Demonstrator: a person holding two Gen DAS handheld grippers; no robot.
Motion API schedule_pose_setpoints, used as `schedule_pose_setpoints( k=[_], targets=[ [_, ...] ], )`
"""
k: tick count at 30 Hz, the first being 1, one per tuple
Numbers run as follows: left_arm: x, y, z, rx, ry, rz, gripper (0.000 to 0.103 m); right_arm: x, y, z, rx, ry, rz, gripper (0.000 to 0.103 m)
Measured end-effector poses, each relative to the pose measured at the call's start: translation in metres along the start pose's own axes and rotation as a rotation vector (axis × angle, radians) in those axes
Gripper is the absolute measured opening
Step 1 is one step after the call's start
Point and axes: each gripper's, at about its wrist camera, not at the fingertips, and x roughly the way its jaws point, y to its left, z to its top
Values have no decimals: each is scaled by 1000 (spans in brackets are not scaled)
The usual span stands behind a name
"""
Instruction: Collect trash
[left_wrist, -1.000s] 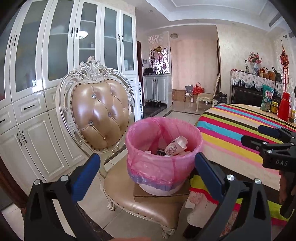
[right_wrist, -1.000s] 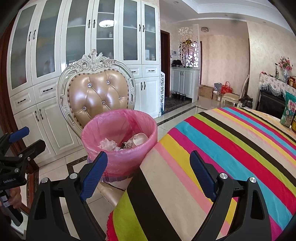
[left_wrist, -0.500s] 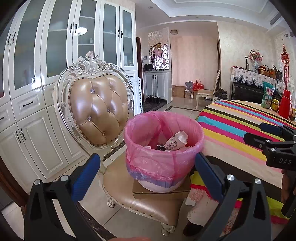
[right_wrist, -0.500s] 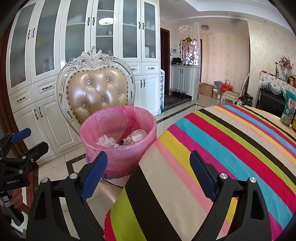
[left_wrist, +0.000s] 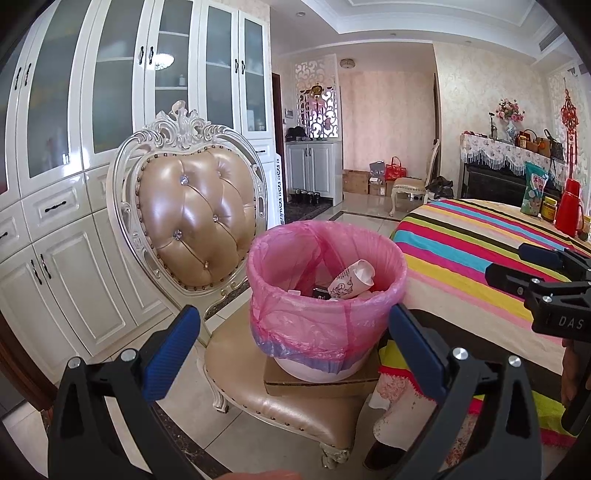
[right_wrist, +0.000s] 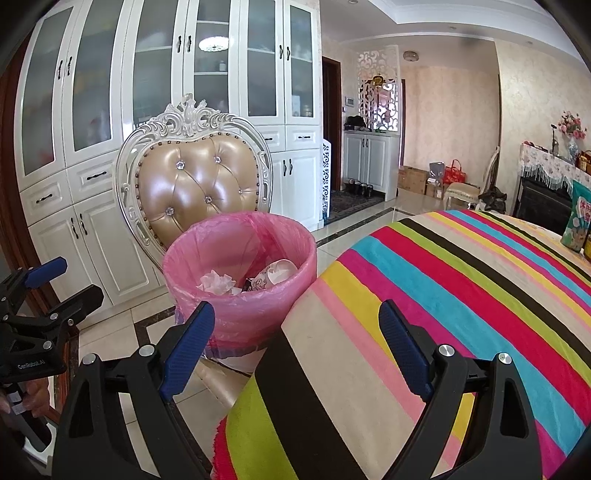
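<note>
Trash, a paper cup (left_wrist: 352, 278) and crumpled tissue (right_wrist: 216, 282), lies inside the pink-lined bin (left_wrist: 325, 295) on the chair (left_wrist: 192, 221) beside the striped worktop (right_wrist: 443, 295). Left gripper (left_wrist: 293, 339) and right gripper (right_wrist: 297, 341) both stand apart, empty.

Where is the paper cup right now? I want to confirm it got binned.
In both wrist views the paper cup lies on its side inside the pink-lined bin, which stands on a cardboard box on the chair beside the striped table.
</note>
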Motion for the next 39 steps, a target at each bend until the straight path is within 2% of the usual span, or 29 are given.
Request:
schedule_pose_setpoints(
  k=[39],
  targets=[
    [0, 4, 2, -14, 5, -3, 99, -1, 6, 3, 3, -9, 9, 85]
  ],
)
